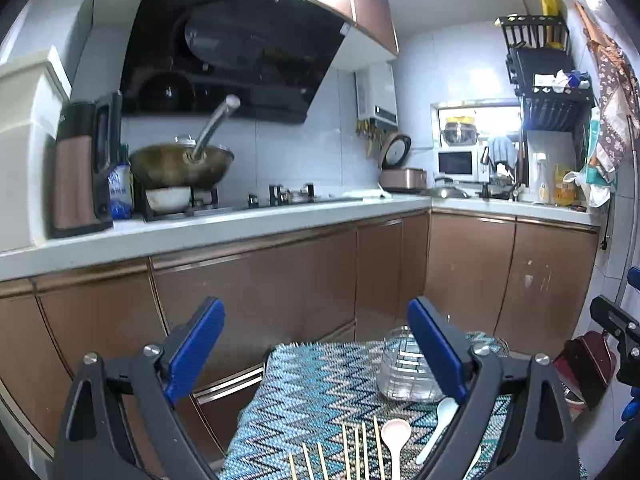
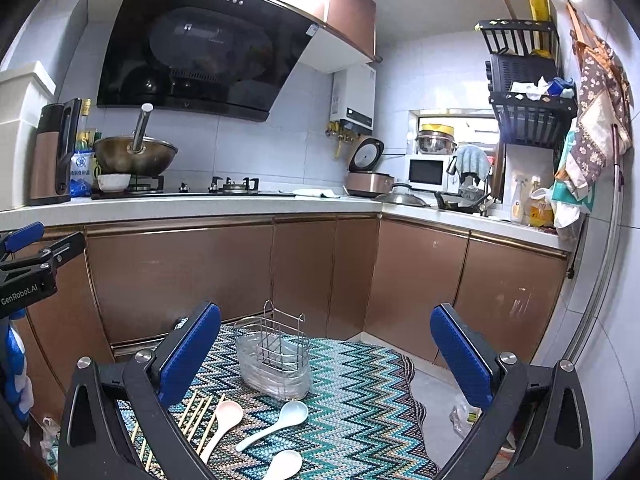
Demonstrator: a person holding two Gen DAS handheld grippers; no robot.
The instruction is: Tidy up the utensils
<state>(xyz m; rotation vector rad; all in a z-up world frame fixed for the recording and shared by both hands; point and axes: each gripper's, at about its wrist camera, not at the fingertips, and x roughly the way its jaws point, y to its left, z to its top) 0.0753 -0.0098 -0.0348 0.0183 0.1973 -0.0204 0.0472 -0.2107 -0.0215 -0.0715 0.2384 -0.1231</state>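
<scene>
A clear plastic utensil holder (image 2: pixel 275 364) with a wire rack inside stands on the zigzag-patterned cloth (image 2: pixel 352 408). In front of it lie three spoons: a pinkish one (image 2: pixel 226 414), a pale blue one (image 2: pixel 290 414) and a white one (image 2: pixel 286 462). Several wooden chopsticks (image 2: pixel 192 420) lie to their left. My right gripper (image 2: pixel 324 360) hangs open above the cloth, nothing between its blue pads. My left gripper (image 1: pixel 316 360) is open too, above the chopsticks (image 1: pixel 352 452) and the pinkish spoon (image 1: pixel 395 434). The holder (image 1: pixel 400 372) sits partly behind its right finger.
Brown kitchen cabinets (image 2: pixel 180 276) and a white counter (image 2: pixel 200 204) run behind the cloth-covered table. A wok (image 2: pixel 136 156) sits on the stove. A black rack (image 2: pixel 524 112) hangs at the right wall. The left gripper body (image 2: pixel 28 272) shows at the right wrist view's left edge.
</scene>
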